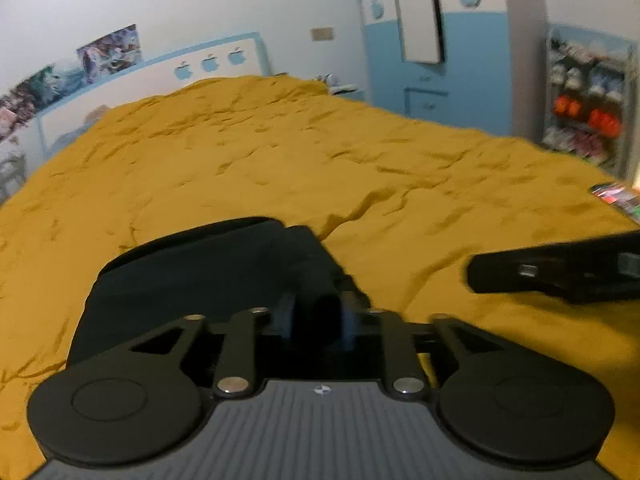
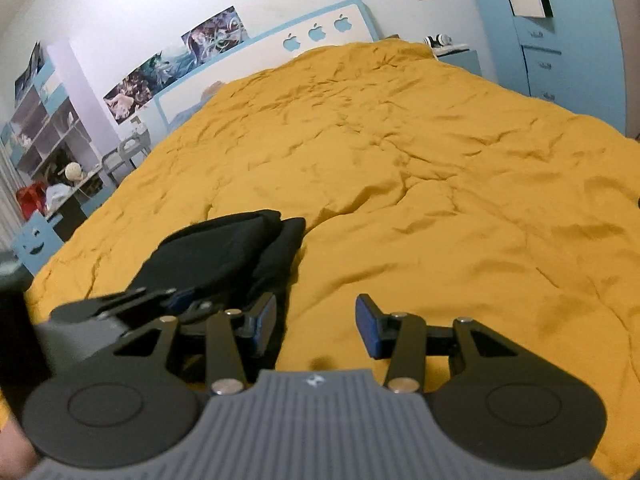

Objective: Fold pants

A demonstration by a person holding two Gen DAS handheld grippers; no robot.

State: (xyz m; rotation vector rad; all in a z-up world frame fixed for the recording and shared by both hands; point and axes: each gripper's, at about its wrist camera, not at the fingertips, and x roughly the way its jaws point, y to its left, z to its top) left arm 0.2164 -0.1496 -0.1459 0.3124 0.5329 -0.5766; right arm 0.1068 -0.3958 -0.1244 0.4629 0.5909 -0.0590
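Black pants lie folded into a compact bundle on a mustard-yellow bedspread, near its front edge. My left gripper hovers right over the bundle's near right corner. Its blue pads are blurred but stand apart, with dark cloth showing below them. From the right wrist, the pants lie left of centre and the left gripper reaches across their near end. My right gripper is open just right of the pants, with only bedspread between its pads. One of its fingers shows in the left wrist view.
The wrinkled bedspread stretches far back to a white and blue headboard. A blue wardrobe and a stocked shelf stand to the right. A cluttered desk and a chair are on the left.
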